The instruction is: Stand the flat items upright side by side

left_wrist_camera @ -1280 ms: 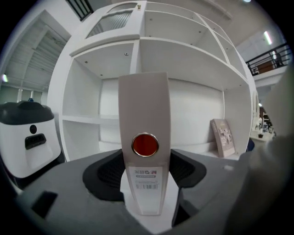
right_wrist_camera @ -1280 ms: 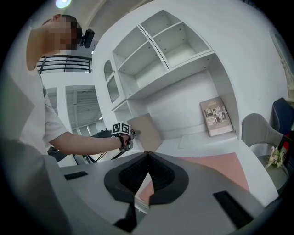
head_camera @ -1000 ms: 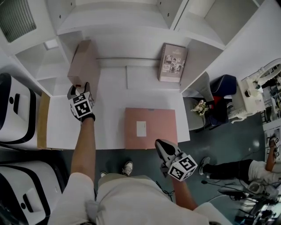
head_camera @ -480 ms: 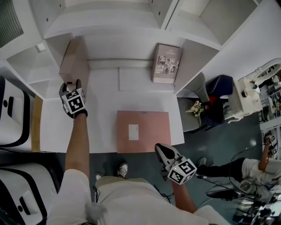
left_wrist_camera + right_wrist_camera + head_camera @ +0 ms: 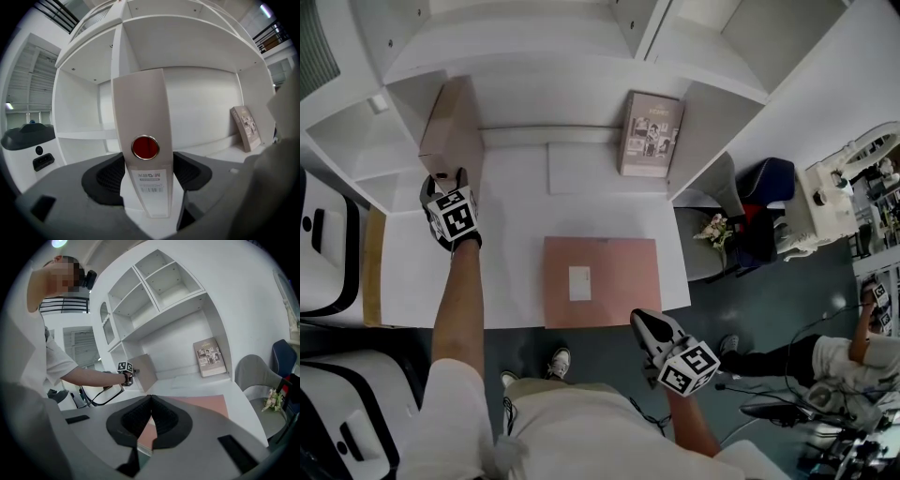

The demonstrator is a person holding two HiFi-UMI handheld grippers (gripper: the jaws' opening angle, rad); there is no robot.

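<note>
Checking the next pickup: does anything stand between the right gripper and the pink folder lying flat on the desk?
Nothing visible does. The right gripper, jaws together and empty, hovers at the front edge of the desk, right by the near right corner of the pink folder. Only open air lies between them.

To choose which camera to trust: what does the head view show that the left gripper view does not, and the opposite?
Only the head view: the pink folder lying flat on the table, and the right gripper, shut and empty. Only the left gripper view: the red disc and label on the spine of the tan binder, gripped by the left gripper, whose jaws have just been opening slightly. Both: that binder upright at the left wall of the shelf, and the book leaning at the right.
</note>
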